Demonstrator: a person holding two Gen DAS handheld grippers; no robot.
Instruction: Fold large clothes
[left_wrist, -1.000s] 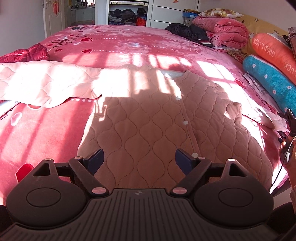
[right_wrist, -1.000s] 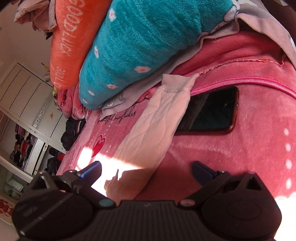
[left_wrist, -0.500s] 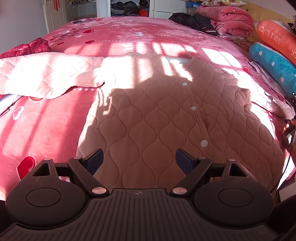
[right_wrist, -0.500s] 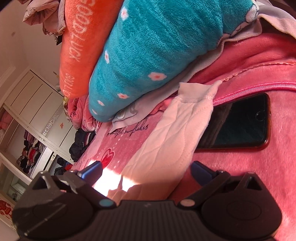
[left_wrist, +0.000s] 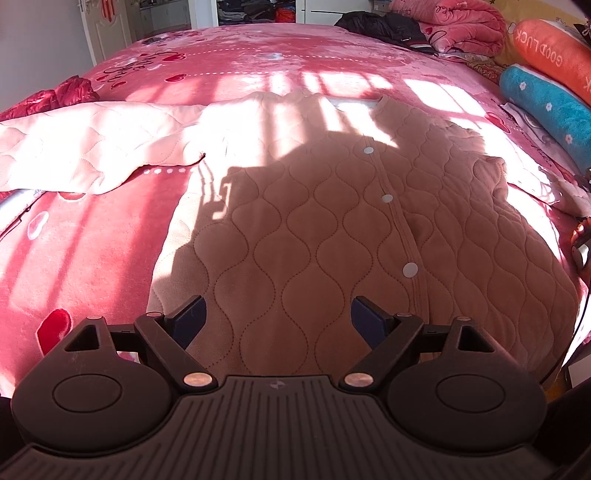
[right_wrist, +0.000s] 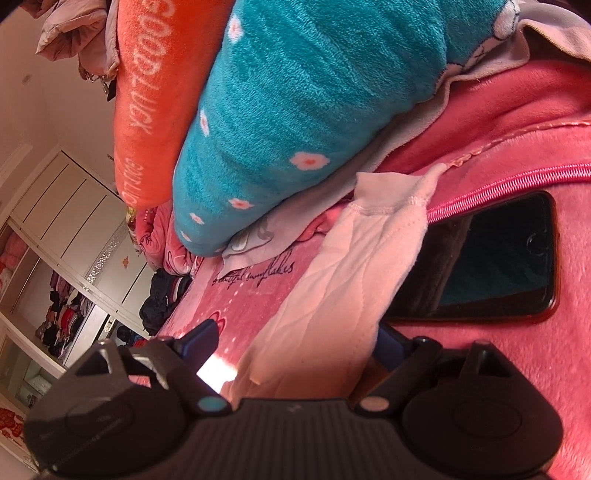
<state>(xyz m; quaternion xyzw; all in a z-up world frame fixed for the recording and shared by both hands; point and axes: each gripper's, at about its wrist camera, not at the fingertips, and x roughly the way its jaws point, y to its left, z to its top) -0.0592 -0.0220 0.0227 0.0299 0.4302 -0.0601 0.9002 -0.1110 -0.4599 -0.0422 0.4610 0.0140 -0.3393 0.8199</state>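
Note:
A pink quilted jacket with white snaps lies spread front-up on the red bed, one sleeve stretched to the left. My left gripper hangs open just above the jacket's near hem, nothing between its fingers. In the right wrist view the jacket's other sleeve runs along the bed, its cuff at the far end. My right gripper straddles this sleeve and its jaws are closing. The left finger still stands apart from the cloth; the right one is partly hidden behind the sleeve's edge.
A black phone lies on the bedcover right beside the sleeve, partly under its edge. A teal pillow and an orange pillow lie just beyond the cuff. Folded blankets and dark clothes sit at the bed's far end.
The right gripper has crept forward along the sleeve and its jaws have narrowed around it. The left view has tipped slightly downward over the jacket; that gripper stays open.

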